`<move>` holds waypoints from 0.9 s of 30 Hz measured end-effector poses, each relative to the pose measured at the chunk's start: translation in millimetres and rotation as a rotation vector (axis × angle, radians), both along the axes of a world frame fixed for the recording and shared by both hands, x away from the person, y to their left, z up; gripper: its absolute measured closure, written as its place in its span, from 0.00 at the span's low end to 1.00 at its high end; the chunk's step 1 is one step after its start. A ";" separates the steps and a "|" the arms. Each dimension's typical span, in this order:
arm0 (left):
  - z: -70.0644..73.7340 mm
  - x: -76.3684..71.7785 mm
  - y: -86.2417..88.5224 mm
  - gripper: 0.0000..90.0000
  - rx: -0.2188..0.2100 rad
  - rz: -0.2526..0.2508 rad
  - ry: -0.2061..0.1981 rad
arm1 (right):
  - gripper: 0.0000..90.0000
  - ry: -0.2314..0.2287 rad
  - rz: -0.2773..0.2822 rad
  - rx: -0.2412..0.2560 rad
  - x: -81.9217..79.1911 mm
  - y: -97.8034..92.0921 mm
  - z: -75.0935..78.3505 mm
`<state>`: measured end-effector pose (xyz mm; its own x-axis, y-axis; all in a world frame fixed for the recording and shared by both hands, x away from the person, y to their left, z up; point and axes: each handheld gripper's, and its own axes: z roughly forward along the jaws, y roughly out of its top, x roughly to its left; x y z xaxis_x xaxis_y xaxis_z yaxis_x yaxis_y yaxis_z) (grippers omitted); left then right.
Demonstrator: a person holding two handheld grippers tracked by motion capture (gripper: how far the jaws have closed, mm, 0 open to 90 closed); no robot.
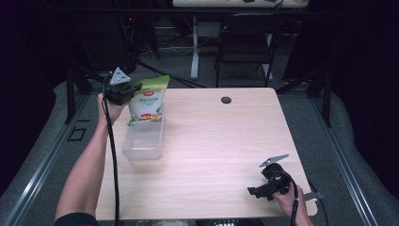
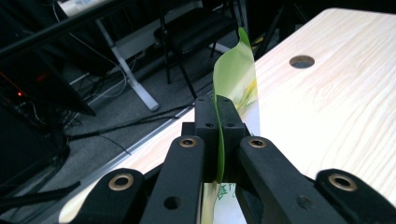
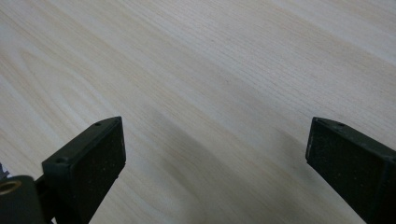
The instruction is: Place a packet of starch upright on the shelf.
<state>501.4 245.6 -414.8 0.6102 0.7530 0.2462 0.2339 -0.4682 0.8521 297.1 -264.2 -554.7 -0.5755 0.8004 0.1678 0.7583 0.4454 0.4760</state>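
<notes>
High view, left to right: at the upper left of the frame, the left gripper, carried by a bare forearm rising from the bottom edge, clamps the left edge of a green-and-white snack pouch; the pouch hangs upright with its lower end just over the far end of a clear plastic bin, which sits on the left part of the light wooden table. A round cable grommet lies near the table's far edge, above centre frame. At the lower right, the right gripper rests low over the table's near corner, well apart from the pouch and bin, its jaws pointing toward frame left. Left gripper view: both black jaws stand pressed together at centre frame with the thin pouch edge pinched between them, the green film rising above the jaw tips; the grommet appears at the upper right. Right gripper view: the two jaws stand spread wide at the lower corners, with bare table grain between them and nothing in their grasp.
</notes>
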 end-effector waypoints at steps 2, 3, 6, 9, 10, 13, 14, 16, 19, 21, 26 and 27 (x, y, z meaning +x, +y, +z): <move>-5.5 0.2 0.6 1.00 -0.010 -0.002 0.003 | 0.05 0.002 0.002 -0.002 0.5 -0.5 -0.1; -7.7 0.4 0.9 1.00 -0.014 0.000 0.001 | 0.05 0.004 0.003 -0.003 0.5 -0.1 -0.1; -12.6 0.7 2.5 1.00 -0.040 0.008 0.004 | 0.05 0.005 0.012 -0.008 0.4 0.8 0.1; -13.6 0.7 4.5 1.00 -0.045 0.015 0.009 | 0.05 0.006 0.013 -0.003 0.3 1.4 0.0; -14.4 0.8 5.3 1.00 -0.054 0.019 0.014 | 0.05 0.005 0.011 -0.005 0.3 1.4 -0.1; -16.1 1.4 8.9 1.00 -0.054 0.050 0.037 | 0.05 0.005 0.011 0.001 0.5 0.5 0.2; -16.6 1.7 10.6 1.00 -0.058 0.058 0.049 | 0.05 0.000 0.009 0.006 0.4 0.4 0.5; -17.8 2.2 12.8 1.00 -0.048 0.078 0.061 | 0.05 -0.002 0.006 0.005 0.1 0.5 0.6; -18.7 1.9 15.7 1.00 -0.063 0.106 0.082 | 0.05 -0.001 0.007 0.002 -0.1 0.6 0.6; -17.6 0.6 15.0 0.99 -0.050 0.129 0.093 | 0.05 -0.006 0.009 0.007 -0.4 0.6 0.9; -14.7 -2.0 11.1 0.91 0.002 0.142 0.111 | 0.04 -0.017 0.006 0.010 -1.1 0.0 2.2; -14.0 -2.9 10.7 0.87 0.000 0.153 0.104 | 0.04 -0.019 0.006 0.012 -1.2 -0.2 2.5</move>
